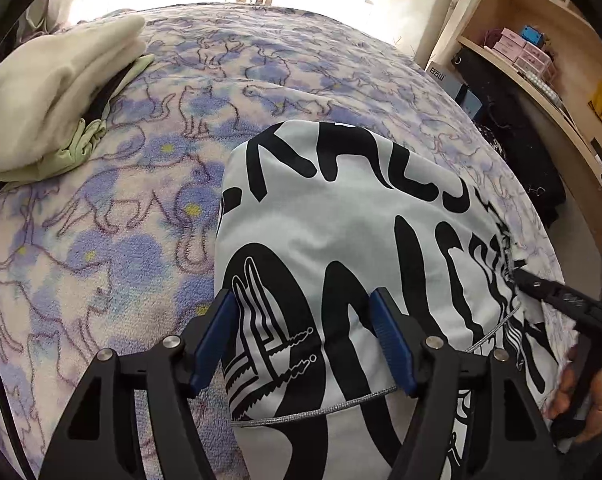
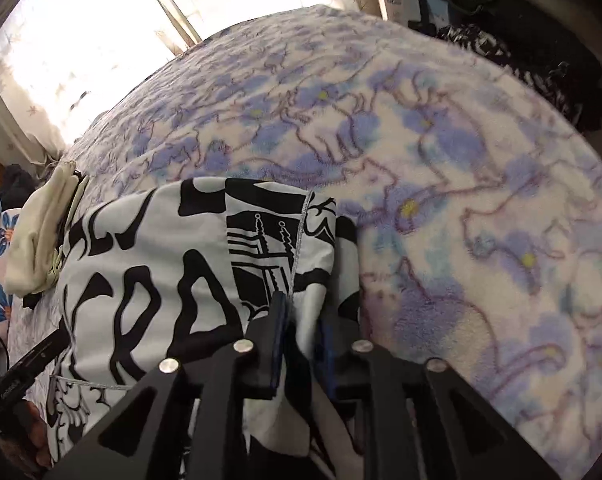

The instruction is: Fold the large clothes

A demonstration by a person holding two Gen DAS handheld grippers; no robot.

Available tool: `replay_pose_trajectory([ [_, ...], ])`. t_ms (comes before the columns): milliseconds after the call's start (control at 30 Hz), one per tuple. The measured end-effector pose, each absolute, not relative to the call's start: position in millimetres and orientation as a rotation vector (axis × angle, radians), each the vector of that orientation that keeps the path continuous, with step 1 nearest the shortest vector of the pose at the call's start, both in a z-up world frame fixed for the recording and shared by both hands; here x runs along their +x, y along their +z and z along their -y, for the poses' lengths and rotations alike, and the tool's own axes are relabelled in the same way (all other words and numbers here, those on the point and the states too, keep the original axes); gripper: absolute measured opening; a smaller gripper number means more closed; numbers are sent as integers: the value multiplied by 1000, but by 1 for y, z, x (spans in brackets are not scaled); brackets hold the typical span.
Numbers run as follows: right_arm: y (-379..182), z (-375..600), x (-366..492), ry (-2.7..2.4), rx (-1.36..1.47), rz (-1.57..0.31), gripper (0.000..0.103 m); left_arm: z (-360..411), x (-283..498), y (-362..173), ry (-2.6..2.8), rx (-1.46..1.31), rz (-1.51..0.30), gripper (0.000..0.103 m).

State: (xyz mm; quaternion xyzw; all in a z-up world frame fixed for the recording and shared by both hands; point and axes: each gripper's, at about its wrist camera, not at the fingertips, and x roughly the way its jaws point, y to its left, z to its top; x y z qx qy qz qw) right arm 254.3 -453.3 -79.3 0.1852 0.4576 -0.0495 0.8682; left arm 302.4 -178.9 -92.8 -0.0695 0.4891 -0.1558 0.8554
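A large white garment (image 1: 341, 216) with bold black lettering lies folded on the fleece blanket. My left gripper (image 1: 305, 322) hovers over its near left part, blue pads (image 1: 217, 332) wide apart and open, with printed cloth lying below the gap. My right gripper (image 2: 302, 316) stands at the garment's (image 2: 161, 248) right edge, its jaws narrow with a fold of white cloth pinched between the pads. In the left wrist view, the right gripper's black finger (image 1: 541, 286) reaches the garment's right side, held by a hand (image 1: 581, 408). The left gripper's finger (image 2: 33, 364) shows low left in the right wrist view.
A stack of folded cream and pale green clothes (image 1: 53, 92) sits on the blanket (image 1: 113, 240) at the far left. Wooden shelves (image 1: 541, 52) with boxes and dark items (image 1: 533, 160) stand past the bed's right edge. Bright curtains (image 2: 81, 40) hang behind the bed.
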Motion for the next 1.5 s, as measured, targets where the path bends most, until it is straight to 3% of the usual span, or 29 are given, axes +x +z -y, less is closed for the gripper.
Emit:
replay_pose_trajectory([
  [133, -42, 427, 221, -23, 309, -875, 20, 185, 292, -84, -309, -95, -1008, 66],
  [200, -33, 412, 208, 36, 278, -873, 20, 184, 281, -72, -341, -99, -1017, 59],
  [333, -24, 373, 192, 178, 243, -886, 20, 173, 246, -50, -411, -117, -987, 59],
  [433, -33, 346, 189, 269, 216, -919, 20, 168, 219, -45, -411, -72, -979, 58],
  [533, -55, 334, 188, 257, 149, -971, 20, 167, 206, -55, -416, -58, -1020, 46],
  [733, -81, 359, 177, 138, 87, -1017, 20, 166, 199, -63, -406, -82, -1029, 46],
  [933, -77, 396, 161, 72, 103, -974, 8, 168, 196, -66, -396, -72, -1028, 46],
  [1333, -81, 399, 159, 56, 149, -975, 9, 166, 194, -69, -370, -82, -1036, 52],
  [1500, -83, 397, 159, 42, 164, -971, 12, 159, 194, -73, -325, -120, -1050, 73],
])
